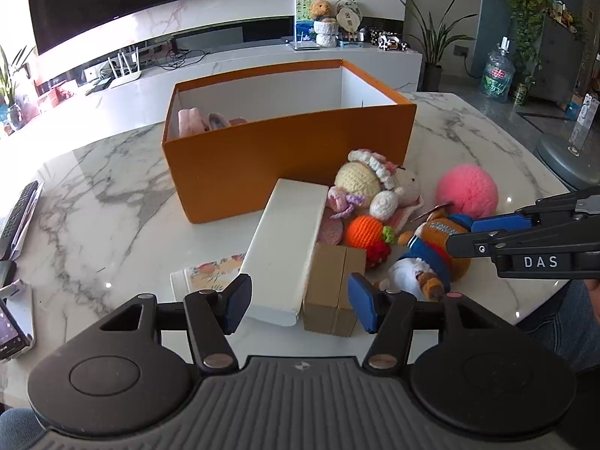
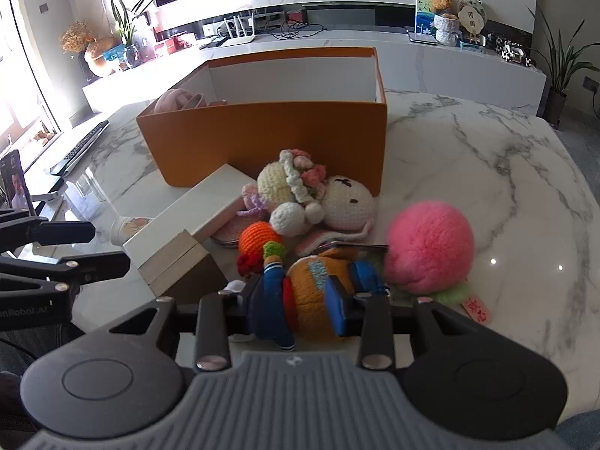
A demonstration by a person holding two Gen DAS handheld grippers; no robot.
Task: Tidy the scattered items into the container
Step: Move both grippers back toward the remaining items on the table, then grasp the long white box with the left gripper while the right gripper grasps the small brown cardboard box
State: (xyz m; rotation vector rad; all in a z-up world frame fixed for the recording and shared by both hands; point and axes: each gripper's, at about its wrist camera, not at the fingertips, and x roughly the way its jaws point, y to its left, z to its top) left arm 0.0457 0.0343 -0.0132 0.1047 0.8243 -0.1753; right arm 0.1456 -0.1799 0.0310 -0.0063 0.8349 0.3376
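Note:
An open orange box (image 1: 285, 157) (image 2: 270, 138) stands on the marble table with pink items inside at its left. In front lie a white box (image 1: 287, 247) (image 2: 187, 221), a brown box (image 1: 332, 288) (image 2: 180, 266), a crochet doll (image 1: 378, 183) (image 2: 318, 198), an orange crochet toy (image 1: 365, 232) (image 2: 258, 240), a pink pompom (image 1: 467, 189) (image 2: 427, 249) and an orange-and-blue plush (image 1: 437, 247) (image 2: 311, 300). My left gripper (image 1: 300, 305) is open, its fingers straddling the near ends of the white and brown boxes. My right gripper (image 2: 300, 303) (image 1: 465, 234) is shut on the plush.
A remote (image 1: 17, 213) and a phone (image 1: 9, 328) lie at the table's left edge. A floral card (image 1: 210, 273) lies under the white box. A keyboard (image 2: 80, 146) lies at the far left. A TV console stands behind the table.

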